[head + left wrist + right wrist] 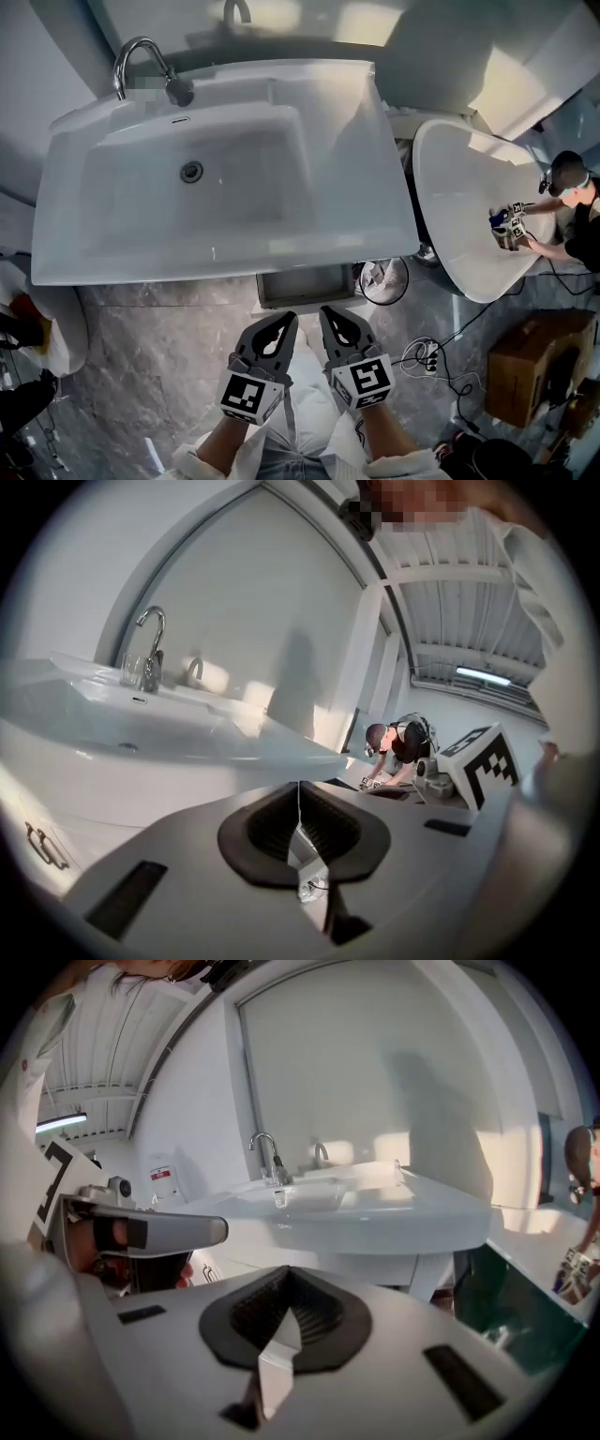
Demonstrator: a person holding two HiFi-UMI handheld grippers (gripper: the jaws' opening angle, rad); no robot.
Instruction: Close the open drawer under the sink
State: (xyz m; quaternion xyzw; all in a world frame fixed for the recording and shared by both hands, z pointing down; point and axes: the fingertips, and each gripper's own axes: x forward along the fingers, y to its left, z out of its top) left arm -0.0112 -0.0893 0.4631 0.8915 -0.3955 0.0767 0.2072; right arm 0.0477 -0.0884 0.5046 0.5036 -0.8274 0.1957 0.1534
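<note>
Seen from above in the head view, the white sink (225, 258) spans the frame. A grey drawer (305, 284) sticks out a little from under its front edge. My left gripper (286, 318) and right gripper (326, 311) hang side by side just in front of the drawer, tips pointing at it without touching. Both are shut with nothing in them. The left gripper view shows the left gripper (299, 786) with jaws meeting below the sink (141, 728). The right gripper (288, 1271) is likewise closed and empty beneath the sink (375, 1208).
A chrome faucet (141, 61) stands at the sink's back left. A white bathtub (459, 187) lies to the right, with another person (567, 187) working at it. A small bin (384, 279) sits beside the drawer. Cables (427, 356) and a cardboard box (539, 361) lie on the floor.
</note>
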